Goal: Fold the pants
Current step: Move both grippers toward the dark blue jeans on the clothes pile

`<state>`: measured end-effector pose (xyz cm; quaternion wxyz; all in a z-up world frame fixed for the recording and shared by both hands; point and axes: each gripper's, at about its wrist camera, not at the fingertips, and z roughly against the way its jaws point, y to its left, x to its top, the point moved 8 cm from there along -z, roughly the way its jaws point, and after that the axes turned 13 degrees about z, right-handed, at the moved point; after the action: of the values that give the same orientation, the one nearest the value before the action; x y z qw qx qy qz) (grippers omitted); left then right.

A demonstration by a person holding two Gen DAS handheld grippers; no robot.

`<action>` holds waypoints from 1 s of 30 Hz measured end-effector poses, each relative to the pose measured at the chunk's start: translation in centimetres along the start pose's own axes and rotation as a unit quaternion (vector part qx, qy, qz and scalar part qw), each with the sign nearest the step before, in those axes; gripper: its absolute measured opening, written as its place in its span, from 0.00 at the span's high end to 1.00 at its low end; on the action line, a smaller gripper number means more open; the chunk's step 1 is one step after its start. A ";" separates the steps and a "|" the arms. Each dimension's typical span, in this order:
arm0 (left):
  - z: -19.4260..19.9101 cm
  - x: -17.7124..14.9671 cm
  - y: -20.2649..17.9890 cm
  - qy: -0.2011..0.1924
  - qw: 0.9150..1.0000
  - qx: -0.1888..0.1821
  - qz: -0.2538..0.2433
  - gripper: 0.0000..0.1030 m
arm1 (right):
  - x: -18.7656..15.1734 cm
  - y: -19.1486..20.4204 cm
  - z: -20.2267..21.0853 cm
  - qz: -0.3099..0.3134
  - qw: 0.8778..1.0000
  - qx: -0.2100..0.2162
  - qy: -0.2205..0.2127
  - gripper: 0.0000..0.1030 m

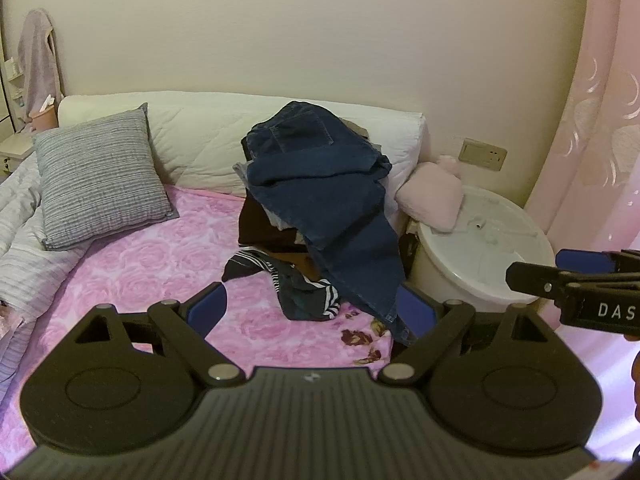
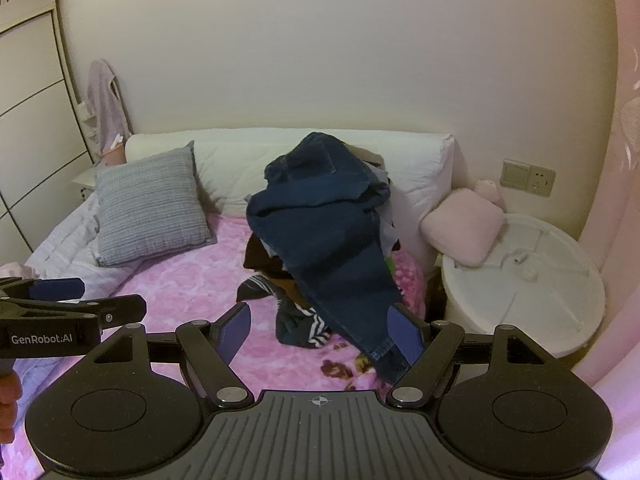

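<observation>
While both tools hover above the near end of the bed, we note the left gripper with its blue pads spread wide and nothing between them but air. Its fingers point down toward the pink rose-patterned blanket. The right gripper stands the same way, blue pads far apart, clamped on nothing; the hem of the jeans shows just behind its right pad, but we cannot tell whether it touches. In the left wrist view the right tool enters from the right edge; in the right wrist view the left tool enters from the left edge, with part of a hand under it.

Beyond the fingers, toward the far right part of the bed, we log the dark blue jeans. They lie draped over a heap of other clothes, the seat and back pocket uppermost against the white headboard cushion, one leg trailing down toward us to the blanket's near right edge. A dark garment with white stripes lies at the foot of the heap.

Left of the heap: a grey striped pillow leaning on the headboard, pale bedding beside it. Right of the bed: a white round tub, lid on, a pink cushion resting on its far edge. A wall socket sits above it.
</observation>
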<state>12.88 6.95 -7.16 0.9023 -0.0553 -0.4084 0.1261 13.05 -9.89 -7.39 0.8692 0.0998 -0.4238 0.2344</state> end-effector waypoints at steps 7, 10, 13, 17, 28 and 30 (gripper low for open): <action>-1.1 0.8 0.7 0.002 1.000 0.008 0.006 0.13 | 0.7 0.1 -1.5 0.009 1.000 0.006 0.004 0.30; -1.9 1.3 0.8 0.003 1.000 0.012 0.008 0.13 | 1.1 -0.1 -2.5 0.010 1.000 0.009 0.007 0.30; -3.0 2.0 1.1 0.004 1.000 0.018 0.013 0.13 | 1.6 -0.5 -3.8 0.012 1.000 0.014 0.009 0.30; -4.7 2.9 1.6 0.008 0.999 0.030 0.021 0.13 | 2.2 -1.1 -6.0 0.014 1.000 0.022 0.013 0.30; -13.1 5.9 3.7 0.040 0.995 0.064 0.061 0.13 | 4.2 -4.5 -15.1 0.018 0.998 0.047 0.030 0.30; -15.1 6.6 3.8 0.045 0.994 0.065 0.071 0.13 | 4.8 -5.8 -17.1 0.011 0.998 0.050 0.031 0.30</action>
<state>27.67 12.45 -13.11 0.9101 -0.0310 -0.3539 0.2135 30.20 -7.02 -14.09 0.8730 0.1312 -0.3859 0.2678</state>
